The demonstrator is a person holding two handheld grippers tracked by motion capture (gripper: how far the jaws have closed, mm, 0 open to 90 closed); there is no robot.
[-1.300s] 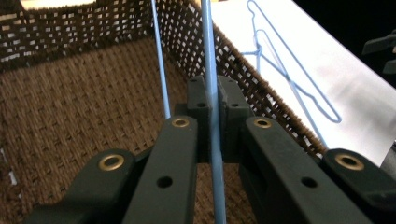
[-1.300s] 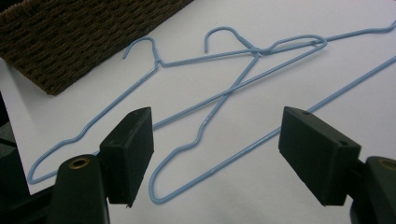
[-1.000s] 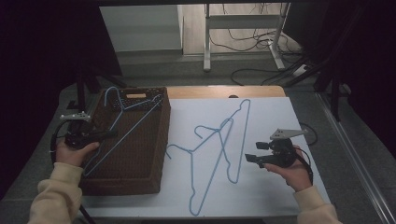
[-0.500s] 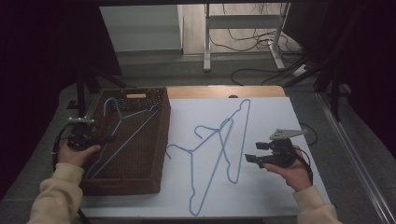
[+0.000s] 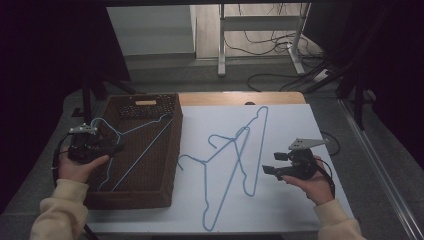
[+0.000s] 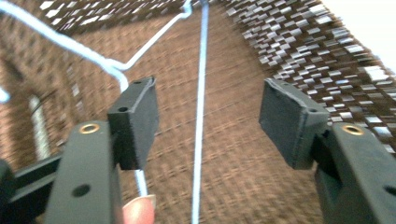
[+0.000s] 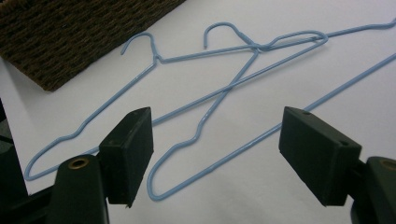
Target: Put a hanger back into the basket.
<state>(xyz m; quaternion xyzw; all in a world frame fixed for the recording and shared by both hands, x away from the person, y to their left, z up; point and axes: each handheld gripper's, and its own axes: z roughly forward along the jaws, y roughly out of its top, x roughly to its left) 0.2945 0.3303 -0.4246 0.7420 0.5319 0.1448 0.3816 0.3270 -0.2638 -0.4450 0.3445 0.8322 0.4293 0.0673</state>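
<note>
A brown wicker basket (image 5: 177, 145) stands at the table's left with a blue wire hanger (image 5: 142, 151) lying slantwise inside it. My left gripper (image 5: 116, 148) sits at the basket's left rim, open. In the left gripper view the hanger's wire (image 6: 201, 116) runs between the parted jaws of that gripper (image 6: 208, 121) over the woven basket floor (image 6: 280, 56). Two more blue hangers (image 5: 227, 180) (image 5: 257, 150) lie crossed on the white table. My right gripper (image 5: 274, 163) hovers just right of them, open (image 7: 217, 154), looking down on both hangers (image 7: 116, 98) (image 7: 261, 136).
The white table top (image 5: 300, 125) has bare room behind and to the right of the hangers. A corner of the basket (image 7: 70, 32) shows beyond the hangers. A metal stand (image 5: 220, 45) and cables lie on the floor behind the table.
The left hand has drawn back toward the basket's left rim, and the hanger in the basket has slid left and nearer with it. The right gripper has stayed put.
</note>
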